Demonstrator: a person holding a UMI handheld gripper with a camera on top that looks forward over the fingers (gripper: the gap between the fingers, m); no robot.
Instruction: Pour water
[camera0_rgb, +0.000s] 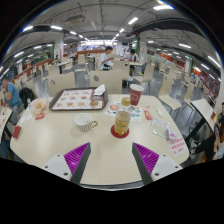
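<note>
Claw (110, 155): open, empty, above desk (100, 150). Glass (122, 122): just ahead, on red coaster. Red cup (136, 95): beyond glass. White mug (85, 123): beside glass. Pouring apparently not begun; grasp outstanding.

The gripper (110, 158) is held level above the near edge of the table, pointing forward. Its two fingers stand wide apart, with the purple pads (76, 155) facing each other and nothing held between them.
</note>
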